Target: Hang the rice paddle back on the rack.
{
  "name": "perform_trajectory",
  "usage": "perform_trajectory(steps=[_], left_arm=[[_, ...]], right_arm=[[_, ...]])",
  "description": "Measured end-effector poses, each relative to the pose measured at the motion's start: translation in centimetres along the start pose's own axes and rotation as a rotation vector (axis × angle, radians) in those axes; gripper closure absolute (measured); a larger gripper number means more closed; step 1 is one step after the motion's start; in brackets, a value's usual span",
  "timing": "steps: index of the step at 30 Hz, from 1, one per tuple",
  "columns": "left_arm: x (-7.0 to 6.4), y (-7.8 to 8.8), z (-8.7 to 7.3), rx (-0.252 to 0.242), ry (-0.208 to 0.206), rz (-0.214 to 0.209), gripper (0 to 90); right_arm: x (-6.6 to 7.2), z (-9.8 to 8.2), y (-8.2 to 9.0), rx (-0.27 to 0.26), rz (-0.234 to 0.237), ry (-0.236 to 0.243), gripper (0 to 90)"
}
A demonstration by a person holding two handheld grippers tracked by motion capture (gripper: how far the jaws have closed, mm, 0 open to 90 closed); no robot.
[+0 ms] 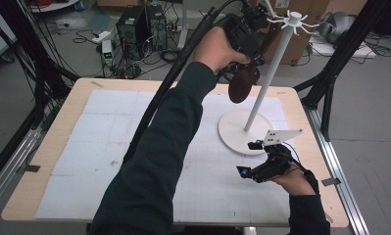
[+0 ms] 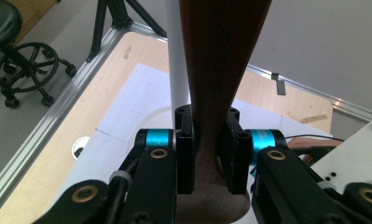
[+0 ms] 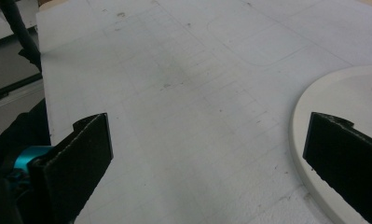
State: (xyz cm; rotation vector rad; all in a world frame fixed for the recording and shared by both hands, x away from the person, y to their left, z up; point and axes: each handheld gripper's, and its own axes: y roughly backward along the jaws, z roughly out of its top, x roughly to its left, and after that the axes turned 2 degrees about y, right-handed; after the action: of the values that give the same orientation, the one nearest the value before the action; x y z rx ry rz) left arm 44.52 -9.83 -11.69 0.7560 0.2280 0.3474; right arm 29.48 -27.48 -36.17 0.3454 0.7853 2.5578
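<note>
A dark brown wooden spoon [image 1: 242, 84] hangs in the air above the far side of the tabletop [image 1: 51, 142], its long axis near upright, the rounded bowl end lowest and the handle running up into the left claw [image 1: 252, 58]. In the left gripper view the smooth, grained wood [image 2: 216, 60] is clamped between the two black jaws, widening away from them; faint lettering on it is too blurred to read. Just beside it stands a white rack [image 1: 269, 81]: a slim round pole on a flat disc base, with short prongs at the top. The right claw [image 1: 250, 159] sits low near that base, jaws spread wide and holding nothing. A white gridded mat [image 3: 174, 93], scuffed and speckled, covers the pale wooden tabletop.
</note>
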Motion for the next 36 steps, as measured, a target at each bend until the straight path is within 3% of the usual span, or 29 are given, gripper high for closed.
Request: perform_trajectory(steps=[6,23,30,36], left_arm=[[0.1,-0.5,0.1,-0.015,0.01,0.003,77.6],[0.8,-1.4,0.2,-0.038,0.013,-0.036,75.9],[0.9,-1.7,0.1,-0.038,0.017,-0.053,67.8],[0.4,-1.4,-0.1,-0.026,-0.012,-0.072,61.5]], right_arm=[[0.1,0.0,0.0,0.001,0.003,-0.004,0.3],[0.1,0.0,0.2,-0.007,0.004,-0.002,0.3],[0.0,0.0,0.3,-0.008,0.003,-0.004,0.3],[0.0,0.0,0.5,-0.018,0.002,-0.001,0.3]])
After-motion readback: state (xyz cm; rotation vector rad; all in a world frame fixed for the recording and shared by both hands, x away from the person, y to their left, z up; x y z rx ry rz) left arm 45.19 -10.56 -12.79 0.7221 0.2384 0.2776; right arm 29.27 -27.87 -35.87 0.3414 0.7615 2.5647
